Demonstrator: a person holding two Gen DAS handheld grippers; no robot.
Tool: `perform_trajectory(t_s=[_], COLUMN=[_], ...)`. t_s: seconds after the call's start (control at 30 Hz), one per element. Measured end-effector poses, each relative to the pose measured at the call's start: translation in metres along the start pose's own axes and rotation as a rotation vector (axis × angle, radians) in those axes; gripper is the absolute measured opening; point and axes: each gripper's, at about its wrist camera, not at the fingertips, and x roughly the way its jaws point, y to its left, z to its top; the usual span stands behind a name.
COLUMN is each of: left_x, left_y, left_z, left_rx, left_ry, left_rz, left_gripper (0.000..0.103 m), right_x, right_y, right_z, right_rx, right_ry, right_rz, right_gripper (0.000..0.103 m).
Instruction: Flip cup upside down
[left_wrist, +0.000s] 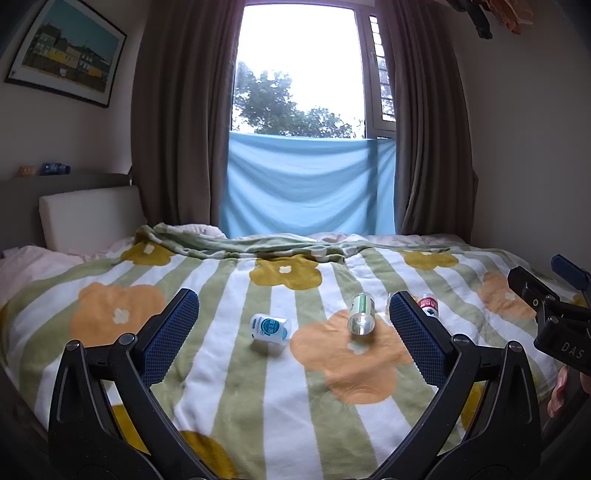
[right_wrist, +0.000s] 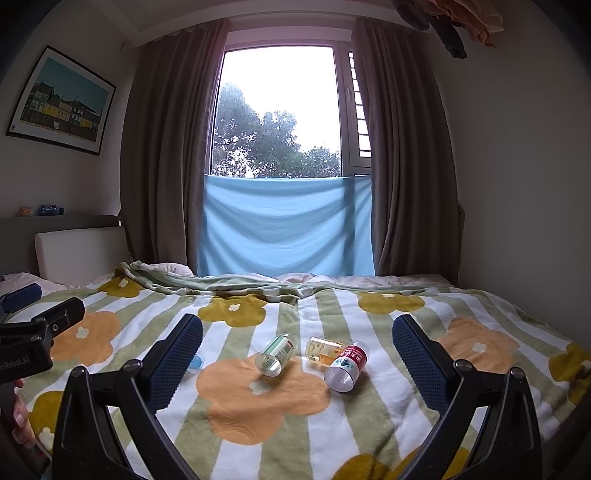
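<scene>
Four small cups lay on their sides on the flowered blanket (right_wrist: 369, 424), and both tools hung above it with nothing in them. Farthest left was the blue-labelled cup (left_wrist: 270, 328), alone on a white stripe. The left gripper (left_wrist: 293, 330) was spread wide, its jaws well apart, with this cup between the fingers' line of sight. Next came the green-labelled cup (left_wrist: 361, 314), its clear end turned toward the cameras, then the amber cup (right_wrist: 325, 350) and the red-labelled cup (right_wrist: 346, 365), these two touching. The right gripper (right_wrist: 297, 356) stood equally wide open, framing those three.

To do the pick well, I judged, a tool should come down across one cup's body, close gently (the blanket is soft and the cups would roll), lift clear, then turn the wrist so the mouth faces down before setting it on a flat patch.

The left view showed the blue cup whole but had the amber one almost hidden behind its right finger; the right view showed only a sliver of blue behind its left finger, yet laid out the amber and red pair plainly.
</scene>
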Motion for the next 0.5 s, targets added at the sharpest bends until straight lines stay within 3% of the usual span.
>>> perform_trajectory(t_s=[0.5], left_x=[0.0004], left_y=[0.0001], left_z=[-0.0038], left_rx=[0.005], left_ry=[0.005], left_rz=[-0.004], left_gripper=[0.103], right_x=[0.0016], right_y=[-0.0002], right_z=[-0.0005], right_rx=[0.003], right_ry=[0.003], right_rz=[0.001], right_gripper=[0.103])
